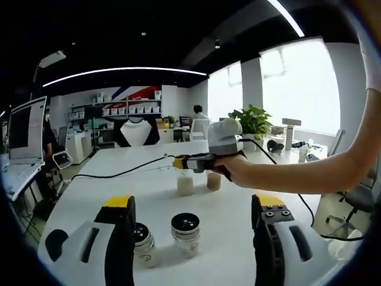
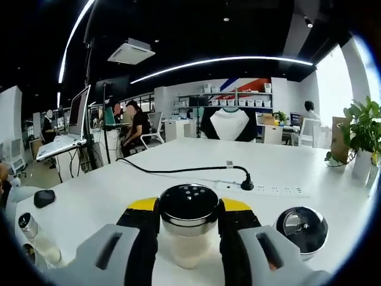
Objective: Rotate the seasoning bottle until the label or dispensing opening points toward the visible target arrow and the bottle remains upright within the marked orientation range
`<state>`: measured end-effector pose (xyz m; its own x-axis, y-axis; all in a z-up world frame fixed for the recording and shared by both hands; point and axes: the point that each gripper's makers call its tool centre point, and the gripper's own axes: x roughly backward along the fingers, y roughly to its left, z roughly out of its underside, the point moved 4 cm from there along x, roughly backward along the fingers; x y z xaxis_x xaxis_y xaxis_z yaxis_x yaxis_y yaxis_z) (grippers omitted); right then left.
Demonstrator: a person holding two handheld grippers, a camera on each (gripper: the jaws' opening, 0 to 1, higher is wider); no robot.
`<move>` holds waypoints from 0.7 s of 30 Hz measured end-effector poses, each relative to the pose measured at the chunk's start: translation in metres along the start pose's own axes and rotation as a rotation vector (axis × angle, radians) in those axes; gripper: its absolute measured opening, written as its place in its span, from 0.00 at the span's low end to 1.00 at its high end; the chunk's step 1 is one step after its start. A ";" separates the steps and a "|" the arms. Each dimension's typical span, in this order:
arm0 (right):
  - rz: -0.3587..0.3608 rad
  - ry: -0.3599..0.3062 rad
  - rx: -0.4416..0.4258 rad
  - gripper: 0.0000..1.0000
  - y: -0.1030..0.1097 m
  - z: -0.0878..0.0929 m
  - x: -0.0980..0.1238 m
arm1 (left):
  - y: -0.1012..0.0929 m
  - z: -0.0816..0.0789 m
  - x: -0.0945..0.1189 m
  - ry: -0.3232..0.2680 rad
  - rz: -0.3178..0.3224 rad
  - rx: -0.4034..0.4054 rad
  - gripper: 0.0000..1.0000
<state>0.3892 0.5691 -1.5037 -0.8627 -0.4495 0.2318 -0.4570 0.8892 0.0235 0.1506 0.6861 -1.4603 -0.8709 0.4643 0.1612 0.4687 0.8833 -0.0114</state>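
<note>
Right tool [image 2: 189, 238] clamps the seasoning bottle [image 2: 189, 229], base seemingly hidden; left tool [image 1: 193, 229] gapes wide.

Right claw [image 2: 189, 229] brackets an upright clear glass seasoning bottle with perforated black lid [image 2: 189, 223] on the white counter [image 2: 178, 156], a second glass bottle with shiny metal lid [image 2: 302, 230] just beside it to the right, and the white power strip [image 2: 265, 189] behind them.
</note>
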 end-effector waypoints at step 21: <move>-0.054 -0.033 0.034 0.35 -0.001 -0.021 0.051 | -0.022 0.008 -0.007 0.029 0.056 -0.017 0.86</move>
<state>0.3498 0.5469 -1.4717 -0.8428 -0.5002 0.1986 -0.5100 0.8602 0.0021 0.1450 0.6643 -1.4686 -0.8388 0.5106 0.1890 0.5192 0.8546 -0.0045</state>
